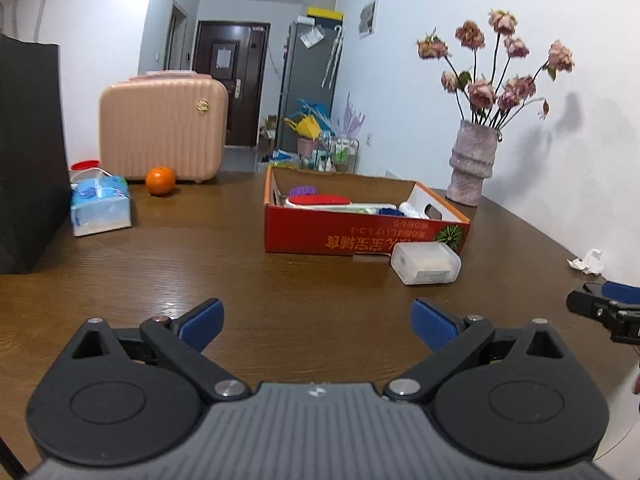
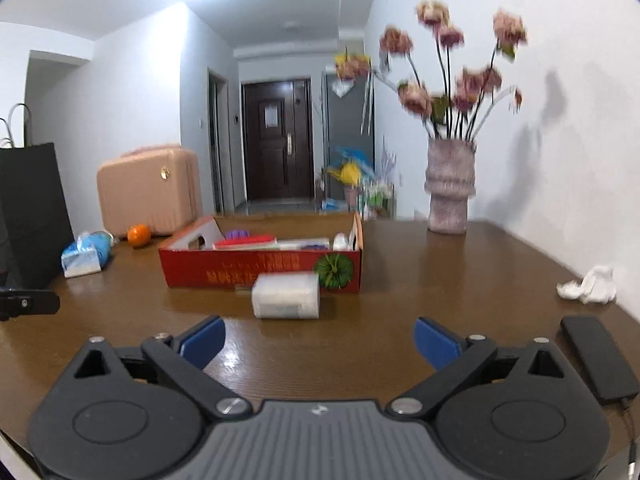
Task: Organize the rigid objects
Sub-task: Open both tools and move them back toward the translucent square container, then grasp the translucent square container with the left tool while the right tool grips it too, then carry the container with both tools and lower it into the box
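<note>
We are finding the fingers [image 1: 202,322] of the left gripper [image 1: 318,326] spread wide apart with nothing between them, and the right gripper [image 2: 320,342] is showing the same: pads apart, empty, bare table [image 2: 460,280] between them. Both are hanging low over the wood on the near side of the red cardboard box [image 2: 264,272], apparently so either can take the next item.

The box is serving as the collection point; we are seeing a red-backed brush [image 1: 320,200], a purple piece [image 1: 303,191] and other white items already lying inside it. One translucent plastic container [image 2: 286,295] is lying on its side just in front of the box's near wall, close to it or touching; we cannot tell which. We are judging it the next thing to go in, and it is sitting almost straight ahead of the right gripper, which suits that side for the pickup.

To the right of the box, a vase [image 2: 450,186] is standing near the wall, with a crumpled tissue [image 2: 592,284] and a dark phone [image 2: 598,360] nearer us. Left of the box, a tissue pack [image 1: 100,206], an orange [image 1: 160,181] and a pink case [image 1: 162,136] are staying clear of the work.
</note>
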### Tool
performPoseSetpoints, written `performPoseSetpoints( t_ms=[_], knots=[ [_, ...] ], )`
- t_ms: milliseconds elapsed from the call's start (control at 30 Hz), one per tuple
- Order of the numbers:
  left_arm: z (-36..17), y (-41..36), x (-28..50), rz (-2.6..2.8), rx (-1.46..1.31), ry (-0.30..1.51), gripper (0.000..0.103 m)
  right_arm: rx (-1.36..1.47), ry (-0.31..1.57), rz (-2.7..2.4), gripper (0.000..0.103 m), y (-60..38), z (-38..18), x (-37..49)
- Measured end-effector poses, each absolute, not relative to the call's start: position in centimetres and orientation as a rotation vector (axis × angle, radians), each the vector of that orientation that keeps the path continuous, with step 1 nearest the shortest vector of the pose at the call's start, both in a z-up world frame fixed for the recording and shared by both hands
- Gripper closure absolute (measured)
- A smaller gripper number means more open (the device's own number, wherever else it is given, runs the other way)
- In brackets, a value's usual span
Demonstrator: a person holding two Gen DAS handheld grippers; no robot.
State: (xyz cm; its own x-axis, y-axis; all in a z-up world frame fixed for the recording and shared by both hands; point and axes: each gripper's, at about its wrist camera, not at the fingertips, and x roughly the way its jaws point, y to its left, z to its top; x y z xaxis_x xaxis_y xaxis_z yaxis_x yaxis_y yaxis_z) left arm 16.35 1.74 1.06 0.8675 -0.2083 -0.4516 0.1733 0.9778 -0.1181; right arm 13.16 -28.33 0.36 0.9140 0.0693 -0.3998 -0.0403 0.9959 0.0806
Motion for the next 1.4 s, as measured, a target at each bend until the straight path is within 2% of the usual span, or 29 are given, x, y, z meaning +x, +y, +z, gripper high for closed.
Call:
performPoseSetpoints(
  t_ms=[100,167,267,333,433,600,700,800,900,1000,1133,1400],
  knots=[
    [0.6,0.2,18.7,-0.213,-0.058,0.511,0.001,0.107,0.454,0.060,0.010,-29.4,-0.5,15.4],
    [0.1,-1.0,20.6,-0.227,-0.037,0.546,0.000,0.157,0.493,0.093,0.019,-30.2,-1.1,17.4],
    [-0.7,-2.9,23.6,-0.229,-0.016,0.602,0.000,0.206,0.547,0.108,0.035,-31.1,-1.8,20.6],
    [-1.0,-4.1,25.8,-0.262,-0.024,0.634,0.000,0.225,0.573,0.114,0.056,-31.5,-2.2,22.7],
    [-1.4,-5.9,29.8,-0.309,-0.055,0.685,0.002,0.280,0.604,0.151,0.057,-32.1,-2.7,26.4],
    [-2.3,-7.8,36.1,-0.352,-0.162,0.774,0.019,0.342,0.632,0.213,0.059,-32.2,-3.6,31.7],
    [-3.2,-9.0,38.7,-0.361,-0.213,0.801,0.024,0.367,0.653,0.245,0.067,-31.9,-4.2,34.8],
    [-4.4,-9.5,40.1,-0.391,-0.273,0.824,0.046,0.416,0.699,0.282,0.080,-31.8,-5.5,37.2],
    [-5.3,-9.3,40.7,-0.494,-0.369,0.836,0.059,0.475,0.696,0.316,0.080,-32.2,-6.2,38.0],
    [-5.1,-9.5,40.3,-0.492,-0.349,0.826,0.060,0.503,0.692,0.327,0.080,-32.3,-6.6,38.2],
    [-4.2,-9.9,39.1,-0.469,-0.305,0.822,0.066,0.490,0.704,0.315,0.083,-31.9,-6.1,37.5],
    [-1.4,-8.4,32.3,-0.501,-0.318,0.755,0.067,0.482,0.643,0.332,0.085,-31.6,-2.8,30.3]
  ],
)
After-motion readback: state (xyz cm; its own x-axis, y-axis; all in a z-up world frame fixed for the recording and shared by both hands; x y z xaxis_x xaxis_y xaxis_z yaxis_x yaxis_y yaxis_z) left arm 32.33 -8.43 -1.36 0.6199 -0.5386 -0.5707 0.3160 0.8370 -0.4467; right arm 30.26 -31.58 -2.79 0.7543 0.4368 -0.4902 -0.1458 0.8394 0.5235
